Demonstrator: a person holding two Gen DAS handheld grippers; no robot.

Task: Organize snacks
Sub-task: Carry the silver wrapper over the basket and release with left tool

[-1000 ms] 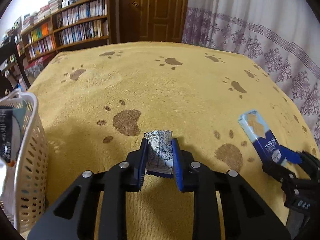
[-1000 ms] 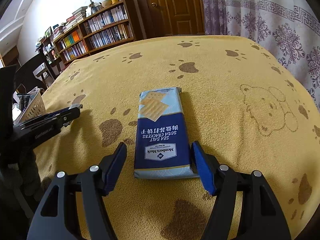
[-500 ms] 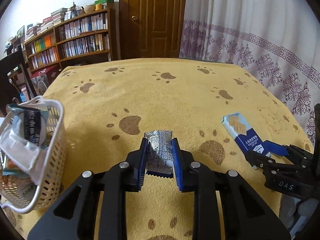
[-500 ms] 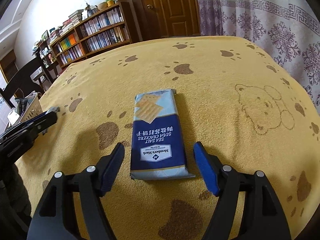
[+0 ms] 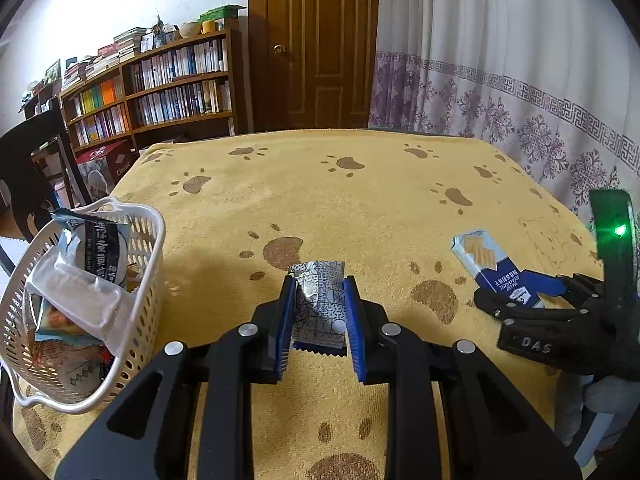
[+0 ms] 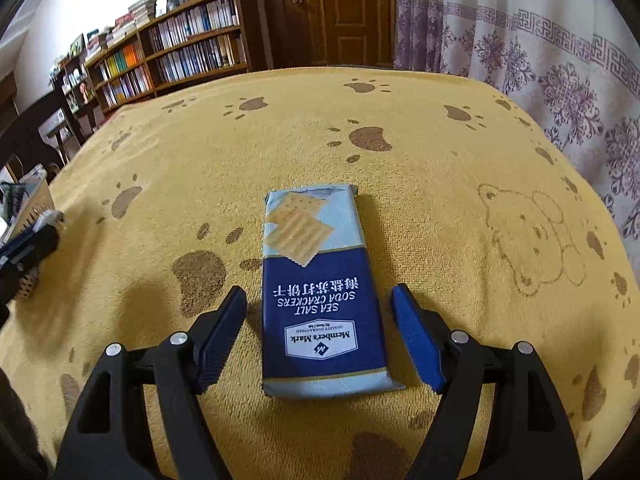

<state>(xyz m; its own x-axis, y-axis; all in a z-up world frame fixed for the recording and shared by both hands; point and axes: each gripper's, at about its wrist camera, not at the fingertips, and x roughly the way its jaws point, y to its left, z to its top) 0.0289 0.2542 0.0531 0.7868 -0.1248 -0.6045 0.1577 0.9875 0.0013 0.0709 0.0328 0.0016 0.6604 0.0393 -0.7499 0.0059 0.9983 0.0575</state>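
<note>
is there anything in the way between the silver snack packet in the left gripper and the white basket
Nothing visible. The left gripper is shut on the silver packet, and only bare yellow blanket lies between it and the white basket to its left. The basket is already heaped with snacks.

On the table [image 5: 360, 200] we see the basket [image 5: 152, 248] at the left edge, with snack packets inside it. The small patterned packet [image 5: 318, 300] lies between the left gripper's [image 5: 318, 284] fingers, right of the basket. Further right lies the soda cracker pack [image 6: 316, 280], between the right gripper's [image 6: 320, 292] spread fingers. Behind the table stands a bookshelf [image 5: 160, 88].
</note>
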